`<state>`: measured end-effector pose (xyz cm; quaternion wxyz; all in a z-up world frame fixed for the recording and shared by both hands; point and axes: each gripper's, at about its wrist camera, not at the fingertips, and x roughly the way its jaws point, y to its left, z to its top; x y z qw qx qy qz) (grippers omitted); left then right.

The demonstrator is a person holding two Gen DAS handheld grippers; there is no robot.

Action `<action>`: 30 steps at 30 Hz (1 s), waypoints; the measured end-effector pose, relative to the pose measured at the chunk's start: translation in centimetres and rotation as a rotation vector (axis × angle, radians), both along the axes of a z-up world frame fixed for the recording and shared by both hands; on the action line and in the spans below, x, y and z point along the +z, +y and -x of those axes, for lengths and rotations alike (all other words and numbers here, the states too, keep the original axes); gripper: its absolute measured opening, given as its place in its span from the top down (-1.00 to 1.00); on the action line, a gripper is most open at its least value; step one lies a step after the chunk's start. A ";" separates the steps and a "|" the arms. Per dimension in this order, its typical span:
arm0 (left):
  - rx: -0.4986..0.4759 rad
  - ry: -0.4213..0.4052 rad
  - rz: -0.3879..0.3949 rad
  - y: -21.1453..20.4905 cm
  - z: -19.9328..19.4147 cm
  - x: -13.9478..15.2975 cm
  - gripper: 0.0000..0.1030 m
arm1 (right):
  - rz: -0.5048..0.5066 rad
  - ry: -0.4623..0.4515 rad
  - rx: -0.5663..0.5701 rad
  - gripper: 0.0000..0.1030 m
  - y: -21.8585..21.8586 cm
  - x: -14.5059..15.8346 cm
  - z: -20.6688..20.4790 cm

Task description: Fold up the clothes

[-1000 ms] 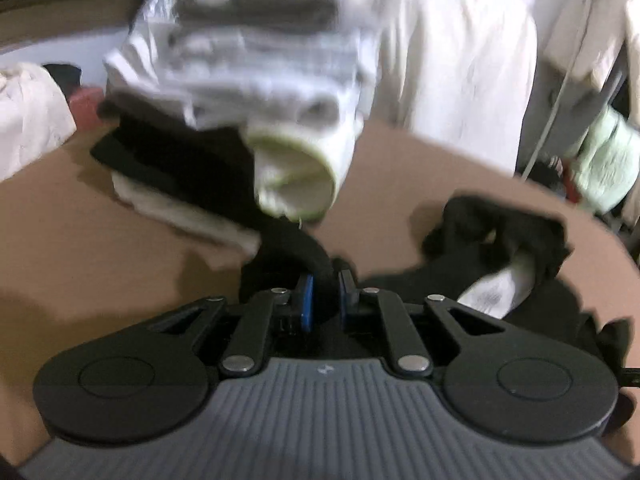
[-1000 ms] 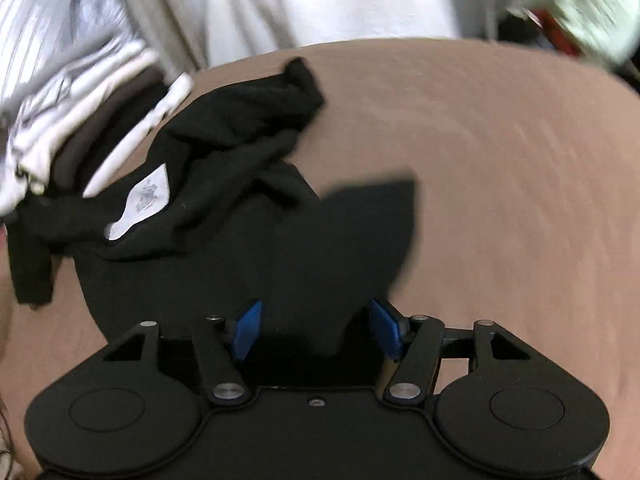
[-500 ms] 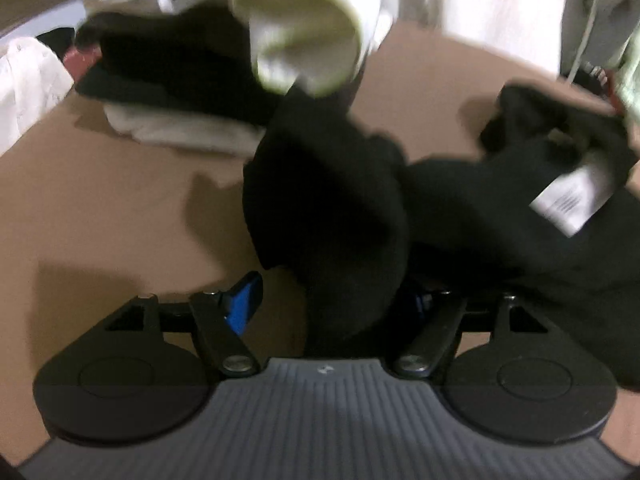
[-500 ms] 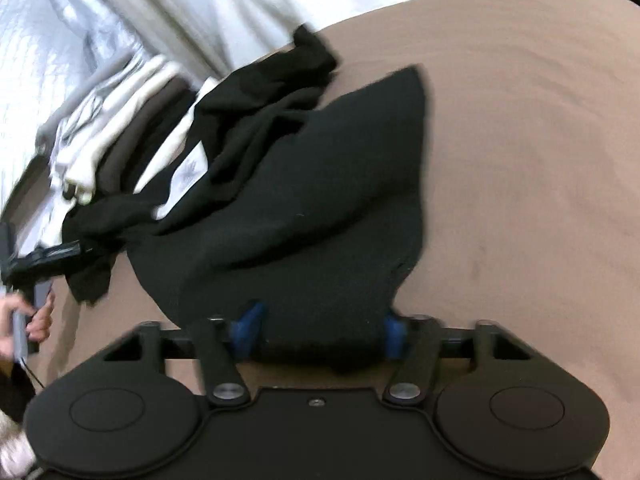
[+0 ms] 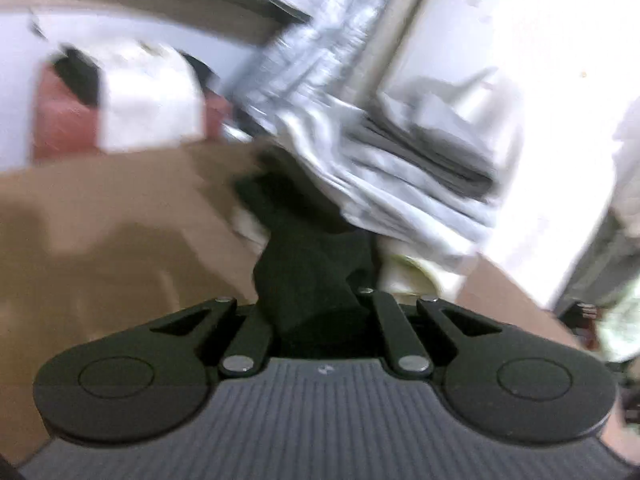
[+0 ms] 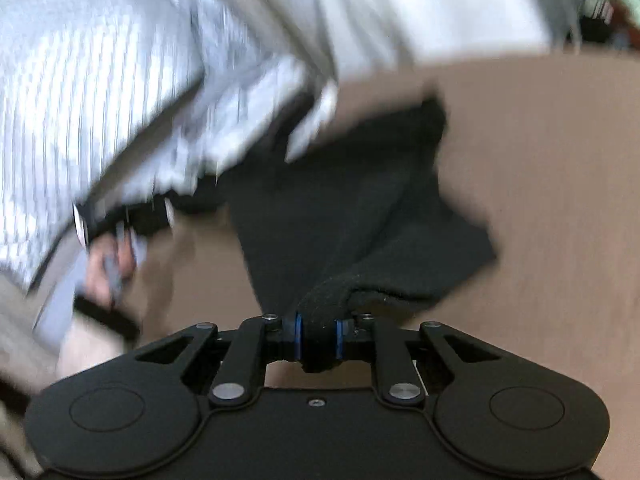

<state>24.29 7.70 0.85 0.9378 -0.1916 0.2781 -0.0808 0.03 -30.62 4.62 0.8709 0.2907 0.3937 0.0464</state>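
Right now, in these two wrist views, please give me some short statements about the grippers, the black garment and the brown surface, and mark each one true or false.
1. The right gripper is shut on a bunched edge of the black fabric garment. True.
2. The black fabric garment lies on a green surface. False: the flat brown surface is under it.
3. Black cloth fills the gap of the left gripper. True; its blue pads are hidden, so the grip itself cannot be judged.
4. The stack of folded grey and white clothes stands far from the black garment. False: it sits right behind it.
5. The right gripper holds nothing. False: it pinches the black garment.
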 end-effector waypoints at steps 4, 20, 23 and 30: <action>0.003 0.101 -0.126 -0.4 -0.9 -1.6 0.91 | -0.068 0.191 0.168 0.65 2.7 -6.2 -1.2; -0.361 0.050 -0.204 -12.0 1.2 -5.8 -0.35 | 0.050 0.107 0.133 0.61 4.4 -9.2 -3.3; -0.372 0.045 -0.253 -13.2 1.0 -5.8 -0.35 | 0.045 0.059 0.111 0.61 4.0 -8.3 -4.5; 0.247 -0.070 -0.779 -9.1 0.8 -4.0 -0.29 | -0.073 0.080 0.268 0.61 6.0 -7.1 -5.2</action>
